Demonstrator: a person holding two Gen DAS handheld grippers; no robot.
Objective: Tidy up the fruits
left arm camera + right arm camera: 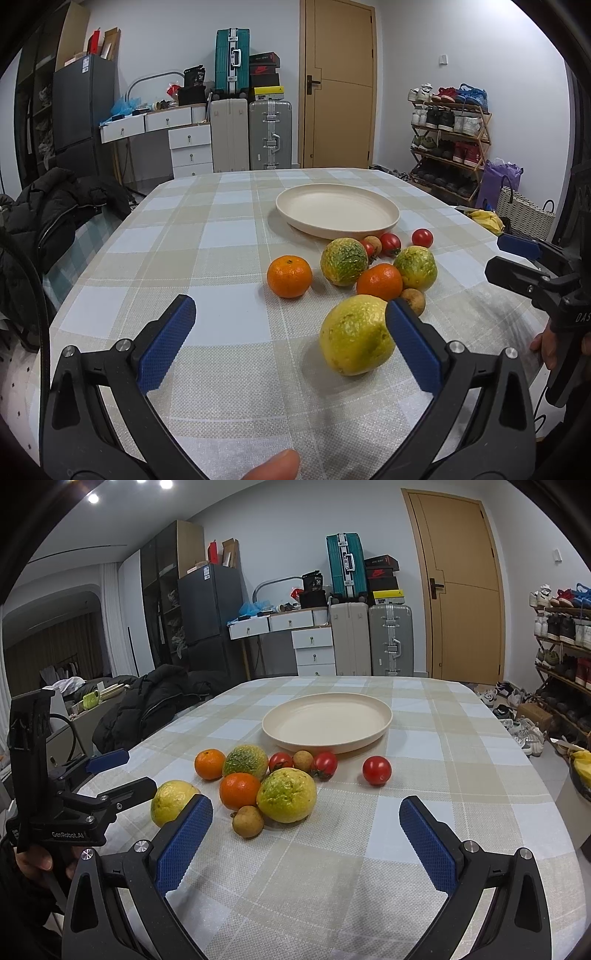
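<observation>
Hovering low over the checked counter (229, 236), your left claw (291, 314) spreads wide; the yellow lemon (354, 336) sits just inside its right pad, whether touching you cannot tell. Lemon: blotchy rind with brown specks, long axis tilted, running from near-left to far-right. Your right claw (306, 812) gapes wide too, holding nothing. Oranges, mottled green-yellow fruits and tomatoes cluster just short of the cream plate (384, 716), bare inside.
</observation>
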